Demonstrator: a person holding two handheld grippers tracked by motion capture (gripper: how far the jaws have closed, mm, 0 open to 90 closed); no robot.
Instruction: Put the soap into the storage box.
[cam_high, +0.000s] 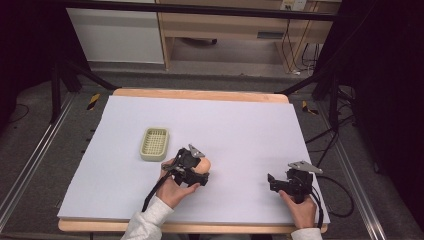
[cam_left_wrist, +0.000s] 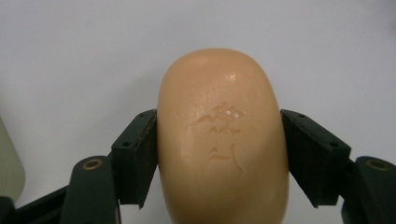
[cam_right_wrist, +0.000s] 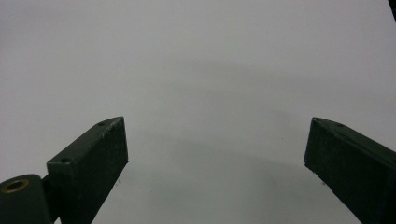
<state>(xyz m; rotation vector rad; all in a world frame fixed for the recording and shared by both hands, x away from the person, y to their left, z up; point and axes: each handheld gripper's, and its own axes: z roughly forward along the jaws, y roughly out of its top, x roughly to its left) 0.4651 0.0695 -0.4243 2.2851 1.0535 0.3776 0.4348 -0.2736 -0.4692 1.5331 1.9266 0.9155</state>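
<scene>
A white sheet (cam_high: 240, 125) is covering the table (cam_high: 200, 94), leaving a wooden rim showing at 12 and 6 o'clock. A ribbed tray (cam_high: 154, 144) is lying at about 9 o'clock of centre, near the left gripper (cam_high: 200, 172), with bare sheet stretching toward 12 and 3 o'clock. That gripper's jaws are pressing both sides of the soap (cam_left_wrist: 223, 140). The right gripper (cam_high: 274, 182), near the 5 o'clock corner, is gaping wide, holding nothing.

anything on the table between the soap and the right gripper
Nothing: in the high view, bare white table separates the soap from the right gripper.
</scene>
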